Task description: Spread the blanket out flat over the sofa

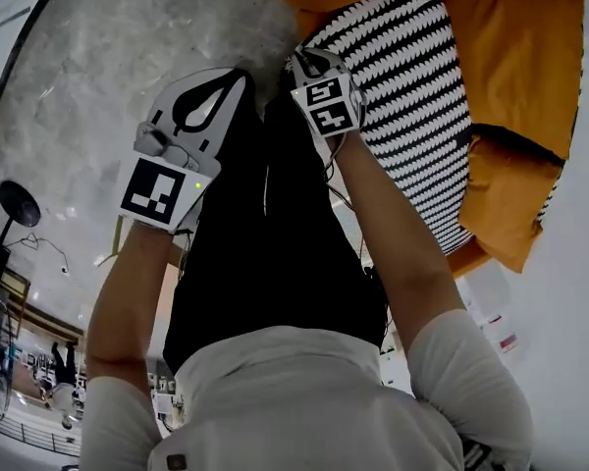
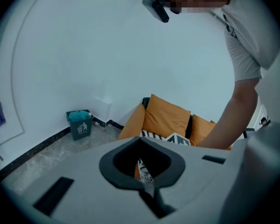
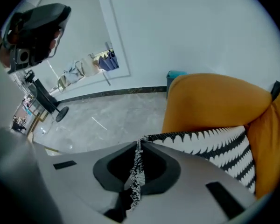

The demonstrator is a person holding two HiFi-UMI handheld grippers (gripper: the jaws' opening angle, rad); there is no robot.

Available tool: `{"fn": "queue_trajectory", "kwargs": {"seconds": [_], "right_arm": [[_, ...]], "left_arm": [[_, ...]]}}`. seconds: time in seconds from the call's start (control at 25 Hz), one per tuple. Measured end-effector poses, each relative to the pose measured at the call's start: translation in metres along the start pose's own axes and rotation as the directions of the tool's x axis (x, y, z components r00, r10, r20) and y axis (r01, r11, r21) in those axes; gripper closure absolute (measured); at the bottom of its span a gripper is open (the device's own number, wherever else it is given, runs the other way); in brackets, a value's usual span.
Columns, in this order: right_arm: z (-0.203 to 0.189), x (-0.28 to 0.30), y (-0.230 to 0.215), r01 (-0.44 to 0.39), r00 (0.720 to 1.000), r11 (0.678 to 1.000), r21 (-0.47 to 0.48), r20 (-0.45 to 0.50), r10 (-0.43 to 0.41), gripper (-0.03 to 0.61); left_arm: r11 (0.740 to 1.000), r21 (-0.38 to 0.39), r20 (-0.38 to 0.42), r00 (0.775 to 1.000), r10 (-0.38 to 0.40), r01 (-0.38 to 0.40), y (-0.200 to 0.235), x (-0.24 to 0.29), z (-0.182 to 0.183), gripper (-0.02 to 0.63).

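Head view showed our right gripper (image 1: pixel 312 62) pinched shut on an edge of the blanket (image 1: pixel 412 96), which partly covered the sofa (image 1: pixel 520 57) at upper right. Our left gripper (image 1: pixel 231 81) was closed and empty; spreading seemed unfinished.

Blanket (image 1: pixel 412 96) on sofa (image 2: pixel 130 122), cushions (image 2: pixel 167 115) behind; bin (image 2: pixel 80 123) left of sofa.

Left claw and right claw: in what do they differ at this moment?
The right claw is closed on the edge of the black-and-white blanket; the left claw is closed on nothing. In the head view the right claw is at the orange sofa, the left claw over the grey floor. Both have their jaws together.
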State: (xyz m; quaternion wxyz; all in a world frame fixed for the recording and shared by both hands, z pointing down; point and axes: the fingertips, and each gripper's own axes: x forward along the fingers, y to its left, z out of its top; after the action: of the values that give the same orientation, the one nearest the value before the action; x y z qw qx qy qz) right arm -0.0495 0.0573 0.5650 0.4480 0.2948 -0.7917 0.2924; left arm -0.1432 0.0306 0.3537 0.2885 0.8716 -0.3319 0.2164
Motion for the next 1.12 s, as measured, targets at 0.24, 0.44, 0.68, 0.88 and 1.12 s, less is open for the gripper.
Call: {"fn": "queue_trajectory", "kwargs": {"seconds": [0.24,0.44,0.68,0.88,1.12], "right_arm": [[-0.008,0.055,-0.004,-0.008,0.997,0.999,-0.04,-0.081,0.004,0.543],[-0.021,0.09,-0.007,-0.02,0.991,0.998,-0.066,-0.137,0.011,0.543],[-0.027,0.119,-0.01,-0.041,0.986,0.998,-0.057,-0.161,0.031,0.543],[-0.036,0.139,-0.025,-0.053,0.985,0.998,-0.022,-0.164,0.049,0.541],[-0.041,0.149,-0.013,-0.104,0.983,0.994,0.011,-0.153,0.105,0.483]], "left_arm": [[0.996,-0.066,0.037,0.997,0.061,-0.058,0.021,0.011,-0.011,0.604],[0.987,-0.112,0.079,0.989,0.123,-0.113,0.044,0.012,-0.013,0.604],[0.984,-0.12,0.071,0.988,0.138,-0.129,0.058,0.017,-0.029,0.604],[0.981,-0.121,0.06,0.985,0.162,-0.154,0.064,0.018,-0.041,0.604],[0.985,-0.104,0.044,0.988,0.146,-0.141,0.057,0.014,-0.05,0.604]]}}
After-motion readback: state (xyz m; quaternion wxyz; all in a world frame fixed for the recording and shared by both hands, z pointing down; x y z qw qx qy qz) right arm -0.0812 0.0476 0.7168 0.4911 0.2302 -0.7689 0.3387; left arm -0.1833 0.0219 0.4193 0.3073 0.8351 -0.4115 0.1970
